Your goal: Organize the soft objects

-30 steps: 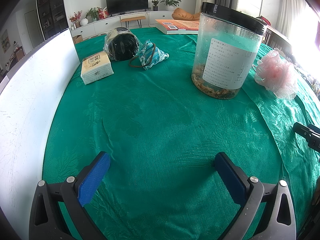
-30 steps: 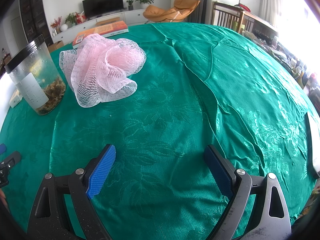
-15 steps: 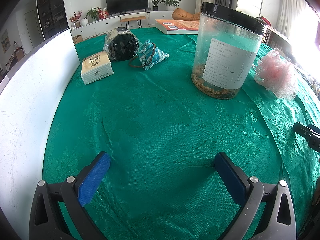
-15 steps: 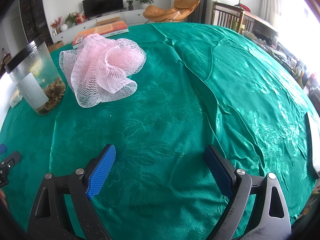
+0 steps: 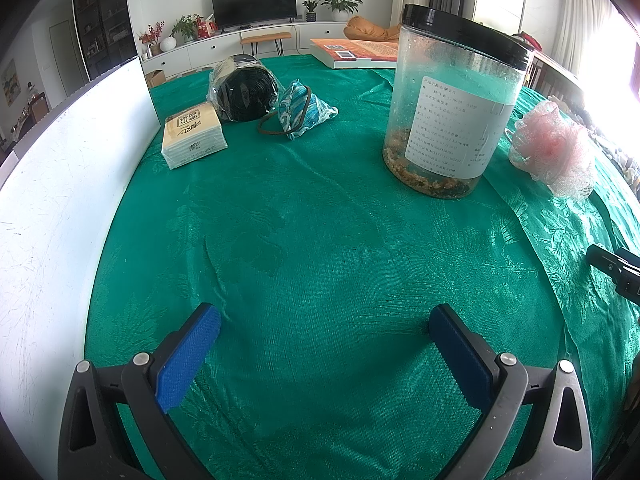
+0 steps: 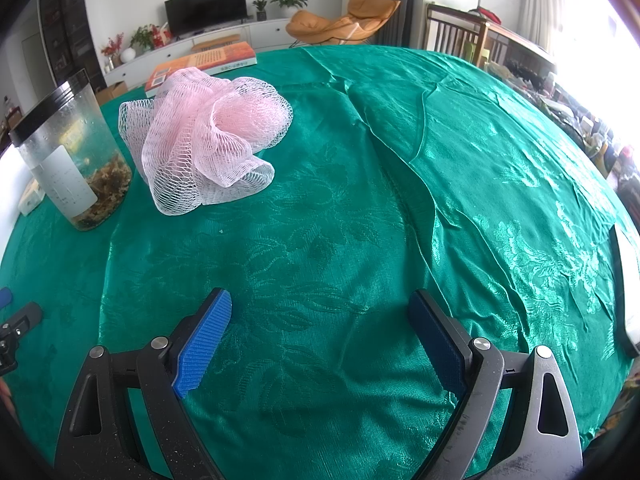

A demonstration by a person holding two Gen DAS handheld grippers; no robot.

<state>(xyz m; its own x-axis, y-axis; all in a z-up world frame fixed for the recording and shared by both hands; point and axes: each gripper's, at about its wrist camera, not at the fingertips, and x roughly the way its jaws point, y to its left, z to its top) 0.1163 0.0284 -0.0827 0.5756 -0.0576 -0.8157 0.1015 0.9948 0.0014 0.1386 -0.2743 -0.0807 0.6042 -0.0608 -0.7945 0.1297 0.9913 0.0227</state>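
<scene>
A pink mesh bath pouf (image 6: 208, 140) lies on the green tablecloth, ahead and left of my right gripper (image 6: 320, 320), which is open and empty. The pouf also shows at the right in the left wrist view (image 5: 554, 152). My left gripper (image 5: 326, 336) is open and empty over bare cloth. Far ahead of it lie a blue patterned pouch with a brown hair tie (image 5: 304, 110), a tissue pack (image 5: 192, 136) and a black roll in clear wrap (image 5: 244, 92).
A tall clear jar with a black lid (image 5: 452, 120) stands between the two groups; it also shows in the right wrist view (image 6: 76, 152). A white board (image 5: 60, 200) runs along the left edge. An orange book (image 6: 204, 60) lies at the back.
</scene>
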